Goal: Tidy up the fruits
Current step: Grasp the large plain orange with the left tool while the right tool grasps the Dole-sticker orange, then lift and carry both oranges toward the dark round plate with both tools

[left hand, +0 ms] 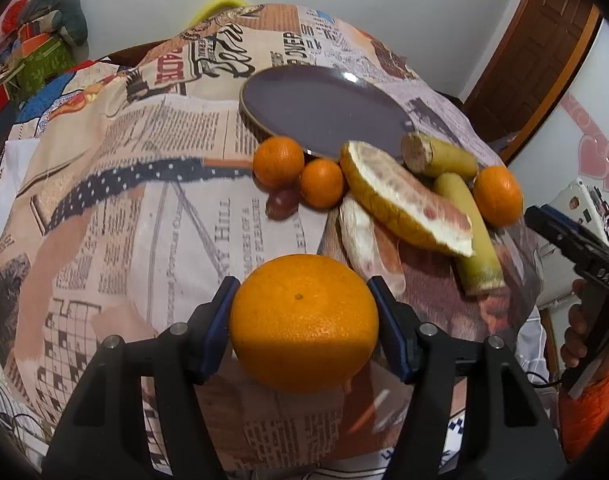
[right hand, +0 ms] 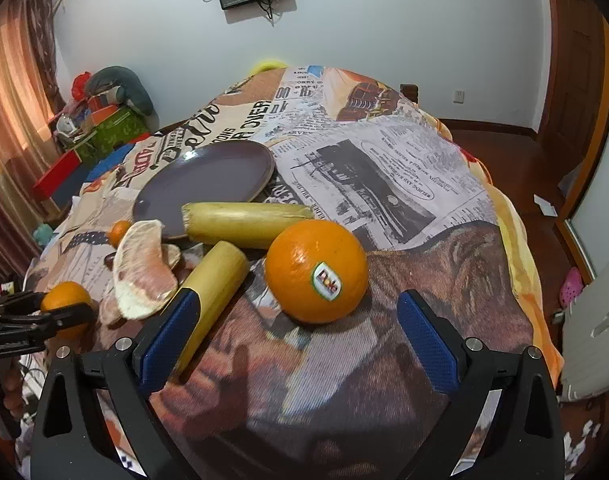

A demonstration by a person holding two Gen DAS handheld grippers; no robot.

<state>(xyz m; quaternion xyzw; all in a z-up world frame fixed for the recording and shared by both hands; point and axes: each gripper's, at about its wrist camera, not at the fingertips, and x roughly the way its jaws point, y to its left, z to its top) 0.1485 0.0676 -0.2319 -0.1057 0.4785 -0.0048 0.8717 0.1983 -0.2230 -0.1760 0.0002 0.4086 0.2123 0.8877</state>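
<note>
Left gripper (left hand: 303,320): points forward over the newspaper-print cloth (left hand: 152,184); both blue pads pressed against the sides of a large orange (left hand: 303,322), jaws clenched on it. The fruit sits low centre in the left wrist view, at about 6 o'clock from the plate.
Right gripper (right hand: 292,344): levelled low over the cloth, jaws spread wide and released, nothing between them. Left pad (right hand: 170,340) lies just beside the near cane piece; whether it touches, I cannot tell.
Right hand (left hand: 580,332): seen at 3 o'clock in the left wrist view, orange sleeve, wrapped round the gripper handle.
Stickered orange (right hand: 316,271): on the cloth just ahead of the open jaws, 12 o'clock, label facing the camera.
Purple plate (left hand: 324,114): bare, at 12 o'clock beyond the fruit pile.
Sugarcane pieces: one (right hand: 246,224) lying crosswise against the plate's near rim, one (right hand: 212,292) angled toward 7 o'clock.
Pomelo wedge (right hand: 144,268): peeled, at 10 o'clock of the right gripper.
Small mandarins: two (left hand: 278,162) (left hand: 321,183) touching, at the plate's near edge.
</note>
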